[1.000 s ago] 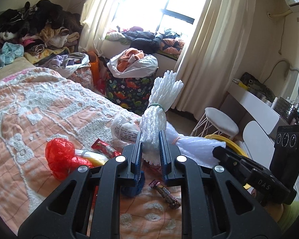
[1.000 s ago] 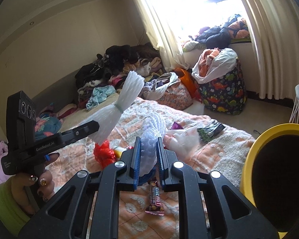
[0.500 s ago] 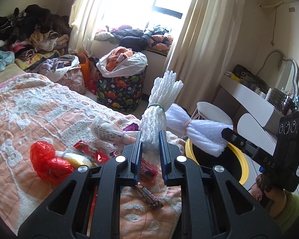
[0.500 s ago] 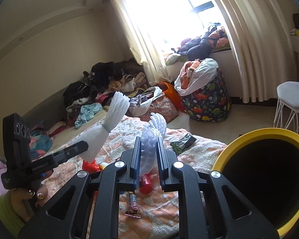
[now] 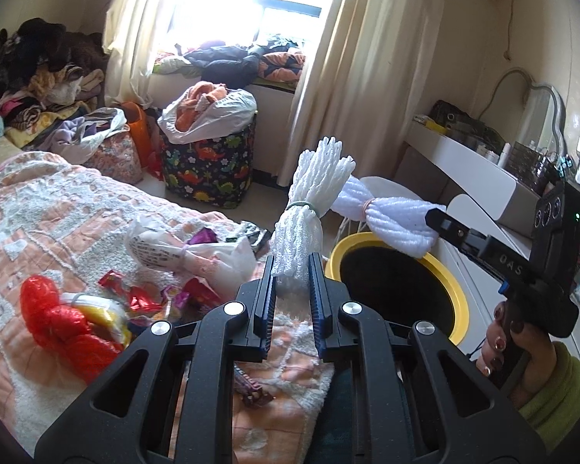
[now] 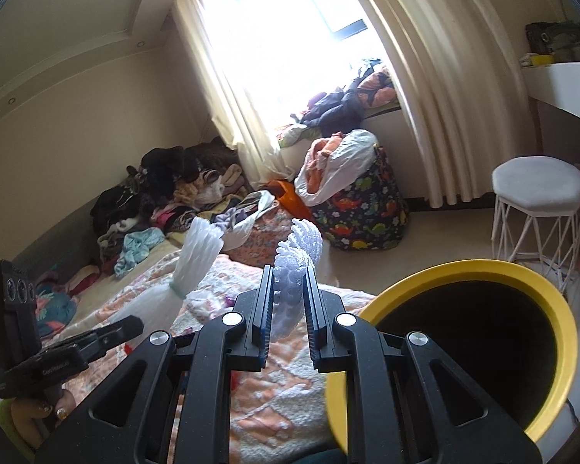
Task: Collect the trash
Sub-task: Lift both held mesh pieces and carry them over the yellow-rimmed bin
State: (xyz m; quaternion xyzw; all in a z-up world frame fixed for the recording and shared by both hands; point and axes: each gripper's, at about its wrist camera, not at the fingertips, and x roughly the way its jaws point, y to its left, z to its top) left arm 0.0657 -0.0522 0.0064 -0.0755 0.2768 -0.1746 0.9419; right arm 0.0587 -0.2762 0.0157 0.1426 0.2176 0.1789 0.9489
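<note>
White foam netting, bunched and tied at its waist with a green band (image 5: 303, 224), is clamped by its lower end between the pads of the left gripper (image 5: 292, 290), so that its fanned top stands up at the middle of the left wrist view. A second bundle of white foam netting, tied with a pale orange band (image 5: 382, 216), is pinched by the right gripper (image 6: 286, 297), which is seen at the right of that view with its load held out over the rim of the round bin with a yellow rim and a black inside (image 5: 458, 301). In the right wrist view the same bin (image 6: 560, 332) fills the lower right, just beside the clenched jaws.

Both bundles are judged to be held high and by their ends so that they can be let fall straight into the bin's mouth; neither has been released yet. The bin is stood against the edge of the orange and white patterned bedspread (image 5: 58, 208), presumably so that trash can be reached and dropped without walking.

More trash is left on the bedspread at the lower left: a red plastic mesh bag (image 5: 54, 317), a knotted white plastic bag with print (image 5: 185, 251), and crumpled red snack wrappers (image 5: 135, 294).
</note>
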